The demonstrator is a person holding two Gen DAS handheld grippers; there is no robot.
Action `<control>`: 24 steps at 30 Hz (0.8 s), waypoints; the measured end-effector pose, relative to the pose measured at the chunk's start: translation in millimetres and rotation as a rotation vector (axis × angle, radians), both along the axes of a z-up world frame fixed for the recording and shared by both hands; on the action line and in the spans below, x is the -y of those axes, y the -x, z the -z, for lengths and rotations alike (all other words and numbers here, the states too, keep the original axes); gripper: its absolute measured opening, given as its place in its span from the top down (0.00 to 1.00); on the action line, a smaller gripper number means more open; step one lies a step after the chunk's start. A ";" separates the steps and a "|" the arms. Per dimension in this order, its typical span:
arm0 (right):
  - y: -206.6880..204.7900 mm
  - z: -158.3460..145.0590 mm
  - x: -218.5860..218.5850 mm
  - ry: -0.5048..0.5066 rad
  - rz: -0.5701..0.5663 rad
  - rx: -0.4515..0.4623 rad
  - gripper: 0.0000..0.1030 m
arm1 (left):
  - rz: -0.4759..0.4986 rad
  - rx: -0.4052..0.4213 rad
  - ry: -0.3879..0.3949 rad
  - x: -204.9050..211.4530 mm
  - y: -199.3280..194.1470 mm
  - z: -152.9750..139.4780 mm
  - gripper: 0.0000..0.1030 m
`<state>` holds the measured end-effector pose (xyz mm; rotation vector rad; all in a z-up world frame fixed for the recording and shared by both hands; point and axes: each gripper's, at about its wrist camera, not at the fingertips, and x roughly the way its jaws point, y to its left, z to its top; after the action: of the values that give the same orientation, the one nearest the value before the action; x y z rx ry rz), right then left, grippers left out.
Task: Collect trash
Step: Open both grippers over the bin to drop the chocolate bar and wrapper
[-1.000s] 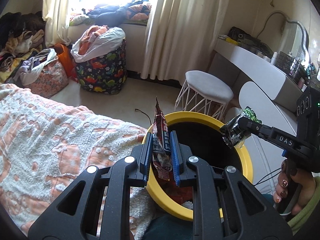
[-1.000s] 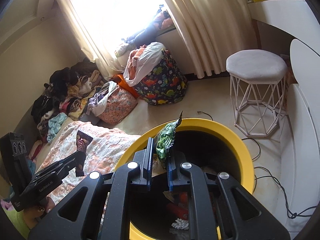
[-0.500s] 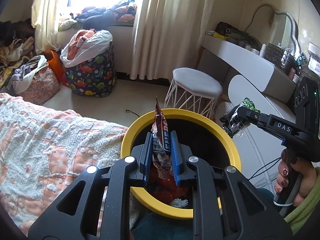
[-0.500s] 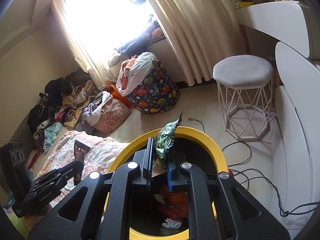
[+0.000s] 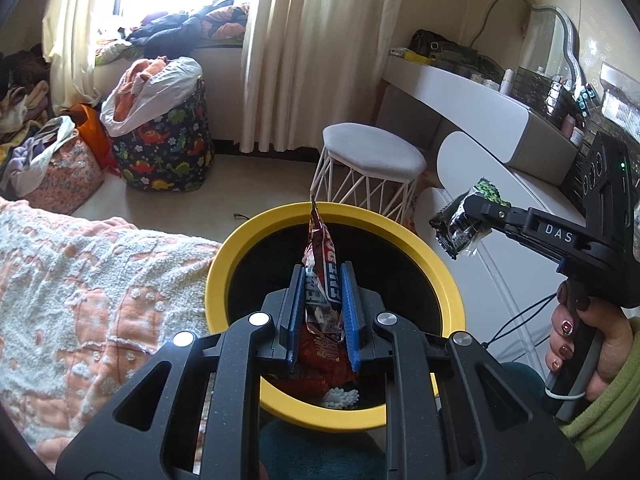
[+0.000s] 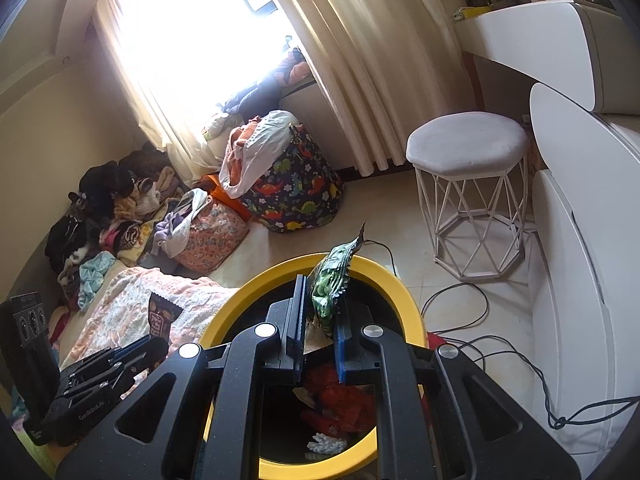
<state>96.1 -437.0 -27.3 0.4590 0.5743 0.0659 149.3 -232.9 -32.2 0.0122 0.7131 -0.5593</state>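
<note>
A yellow-rimmed bin (image 5: 452,300) stands beside the bed (image 5: 80,288), near a white stool (image 5: 372,156). Over the bin, my left gripper (image 5: 322,280) clamps a red wrapper (image 5: 320,264). My right gripper (image 6: 318,308) clamps a green wrapper (image 6: 332,276) over the bin too.

Daylit room, blown-out window (image 6: 192,40) glare, sharp focus, fisheye bending, dark vignetted corners

Two grippers, left (image 5: 322,312) and right (image 5: 460,226), each clamp one wrapper, brown (image 5: 320,276) and green (image 6: 330,284), above one yellow-rimmed bin (image 5: 240,248); one white stool (image 5: 372,156) and two stuffed laundry bags, dinosaur-print (image 5: 164,148) and floral (image 5: 64,176), stand on the floor.
</note>
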 end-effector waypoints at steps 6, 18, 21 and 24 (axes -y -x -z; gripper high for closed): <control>-2.5 6.8 -2.6 -0.002 -0.006 -0.018 0.89 | 0.018 -0.019 -0.013 6.7 1.5 6.6 0.88; -10.4 21.7 -13.6 -0.007 -0.045 -0.065 0.89 | 0.050 -0.072 -0.029 16.0 -5.2 21.3 0.88; -12.6 24.6 -16.3 -0.006 -0.054 -0.075 0.89 | 0.066 -0.083 -0.037 21.3 -8.9 24.5 0.88; -13.7 27.1 -17.3 -0.010 -0.056 -0.084 0.88 | 0.080 -0.092 -0.044 26.6 -13.7 26.9 0.88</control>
<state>109.9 -419.7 -54.4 0.4566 0.6696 0.1036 162.9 -259.5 -59.1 0.0563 0.8171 -0.6238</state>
